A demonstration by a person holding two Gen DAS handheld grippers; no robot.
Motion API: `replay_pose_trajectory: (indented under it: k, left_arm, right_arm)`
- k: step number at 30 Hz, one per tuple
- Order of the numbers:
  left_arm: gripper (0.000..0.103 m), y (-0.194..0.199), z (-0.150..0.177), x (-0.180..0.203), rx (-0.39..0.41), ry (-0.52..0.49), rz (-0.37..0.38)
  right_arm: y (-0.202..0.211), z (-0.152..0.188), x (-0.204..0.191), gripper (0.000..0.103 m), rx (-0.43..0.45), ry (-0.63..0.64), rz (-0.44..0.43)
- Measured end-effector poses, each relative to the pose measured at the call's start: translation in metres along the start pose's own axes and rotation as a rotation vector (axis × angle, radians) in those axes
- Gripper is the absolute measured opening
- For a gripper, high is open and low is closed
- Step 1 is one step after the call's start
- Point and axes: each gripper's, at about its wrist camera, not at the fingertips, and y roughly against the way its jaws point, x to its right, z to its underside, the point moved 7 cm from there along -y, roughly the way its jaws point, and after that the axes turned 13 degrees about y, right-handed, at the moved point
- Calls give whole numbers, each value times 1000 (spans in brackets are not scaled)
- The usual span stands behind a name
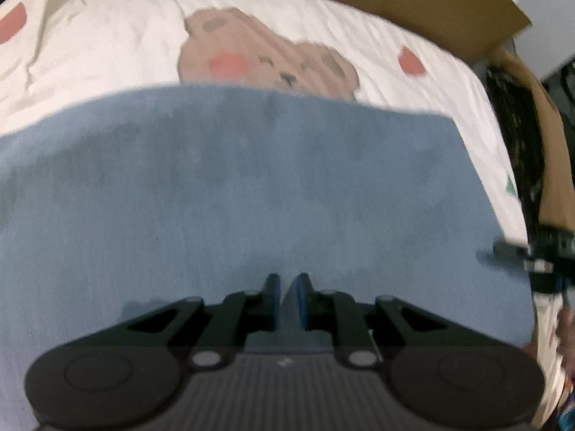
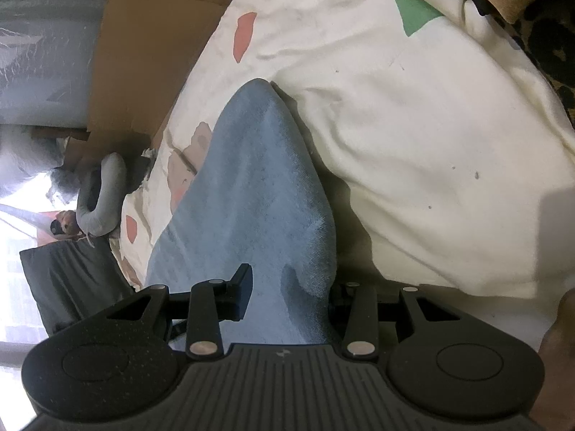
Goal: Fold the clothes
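Observation:
A blue garment (image 1: pixel 251 186) lies spread over a cream bedsheet (image 1: pixel 107 46) printed with a brown bear. My left gripper (image 1: pixel 288 280) hangs just over the garment's near part. Its blue pads stand almost together and I see nothing pinched between them. In the right wrist view the same blue garment (image 2: pixel 258 186) rises in a thick ridge and runs between the jaws of my right gripper (image 2: pixel 287 287), which is shut on it. The cloth hides that gripper's right finger. In the left wrist view, my right gripper (image 1: pixel 503 253) shows as a dark blur at the garment's right edge.
Brown cardboard (image 1: pixel 413 3) lines the far side of the bed. A dark patterned fabric (image 1: pixel 517 136) lies along the right edge. In the right wrist view a grey curved pillow (image 2: pixel 104 197) and a dark cushion (image 2: pixel 72 280) sit at the left, past the cream sheet (image 2: pixel 413 143).

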Motion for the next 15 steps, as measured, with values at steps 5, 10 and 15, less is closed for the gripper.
replay_pose_trajectory:
  k: [5,10,15]
  left_arm:
    - [12,-3,-26,1,40,-18,-17]
    - [11,-8,-43,6,84,2,-16]
    - [11,-15,-61,12,131,32,-21]
  right_arm:
    - [-1,-1,-1,41,9,-1,7]
    - [-1,-3,-7,46,9,39,-20]
    - [-1,-7,-11,46,14,41,-26]
